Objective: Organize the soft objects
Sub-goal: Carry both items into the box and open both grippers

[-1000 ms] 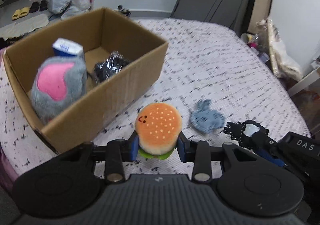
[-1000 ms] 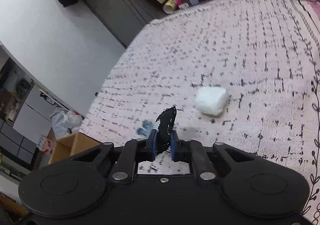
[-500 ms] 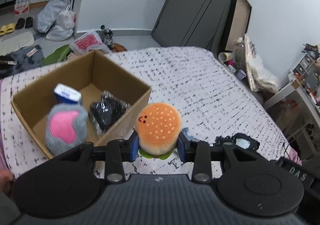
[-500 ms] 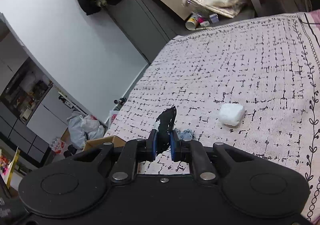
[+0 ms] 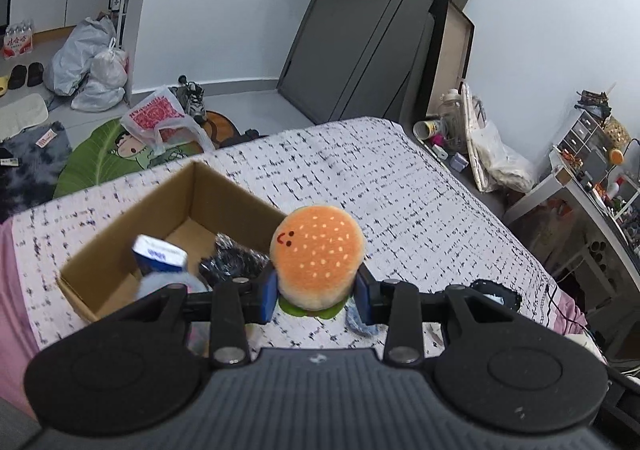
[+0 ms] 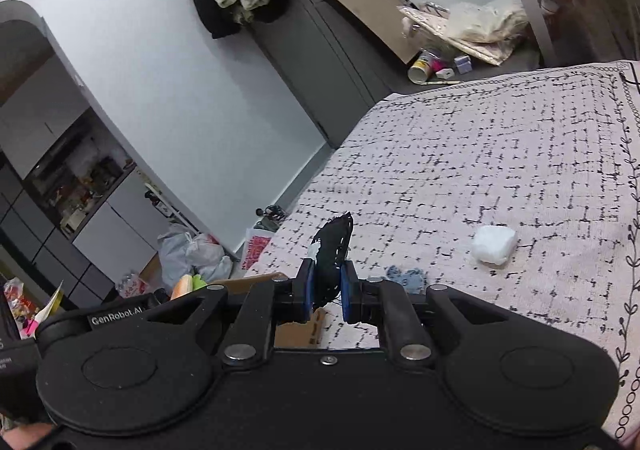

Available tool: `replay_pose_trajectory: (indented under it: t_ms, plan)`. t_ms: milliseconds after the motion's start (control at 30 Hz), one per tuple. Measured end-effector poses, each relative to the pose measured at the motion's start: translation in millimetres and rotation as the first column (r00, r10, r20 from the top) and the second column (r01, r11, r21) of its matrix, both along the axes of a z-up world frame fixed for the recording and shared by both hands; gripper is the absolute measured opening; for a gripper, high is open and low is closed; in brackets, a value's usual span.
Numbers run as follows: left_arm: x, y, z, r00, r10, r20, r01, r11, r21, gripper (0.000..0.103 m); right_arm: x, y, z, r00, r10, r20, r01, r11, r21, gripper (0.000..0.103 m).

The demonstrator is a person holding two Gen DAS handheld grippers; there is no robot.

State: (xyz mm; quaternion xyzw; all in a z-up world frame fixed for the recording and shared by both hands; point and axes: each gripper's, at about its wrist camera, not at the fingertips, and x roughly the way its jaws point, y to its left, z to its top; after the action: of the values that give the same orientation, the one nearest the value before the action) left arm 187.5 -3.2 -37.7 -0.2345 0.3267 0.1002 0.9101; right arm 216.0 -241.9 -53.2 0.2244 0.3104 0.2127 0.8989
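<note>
My left gripper [image 5: 316,300] is shut on a burger plush [image 5: 317,250], held high above the bed near the right end of the cardboard box [image 5: 120,226]. The box holds a blue-and-white carton [image 5: 159,256], a black crinkled bag [image 5: 232,262] and a grey plush [image 5: 166,284], partly hidden by my gripper. My right gripper [image 6: 326,296] is shut on a black lace piece with a white patch [image 6: 334,250], also seen at the left wrist view's right edge [image 5: 494,290]. A blue knitted piece [image 6: 406,276] and a white soft block [image 6: 493,244] lie on the bed.
The patterned bedspread [image 5: 380,186] spreads to the right of the box. Bags [image 5: 86,66], shoes and a green leaf mat [image 5: 100,158] lie on the floor beyond the bed. A desk with clutter [image 5: 592,178] stands to the right.
Both grippers have risen well above the bed, each keeping its object. The box and the bed items look smaller and lower in view; the box now sits under my left gripper.
</note>
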Motion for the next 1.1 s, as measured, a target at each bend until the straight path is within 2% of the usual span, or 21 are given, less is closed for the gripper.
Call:
replay_pose_trajectory:
  t_ms: [367,1100]
  plan:
    - [-10.1,36.9,7.5,0.999,0.037,0.006,-0.037,0.999,0.008,0.037,-8.4,30.2,2.7,0.997,0.074,0.031,-0.075,0.997,0.017,0.013]
    - [-6.7,101.5,-13.5,0.995,0.099,-0.030,-0.099,0.995,-0.003,0.037,-4.5,76.5,-7.1,0.991,0.130,0.025,-0.130,0.992,-0.001,0.013]
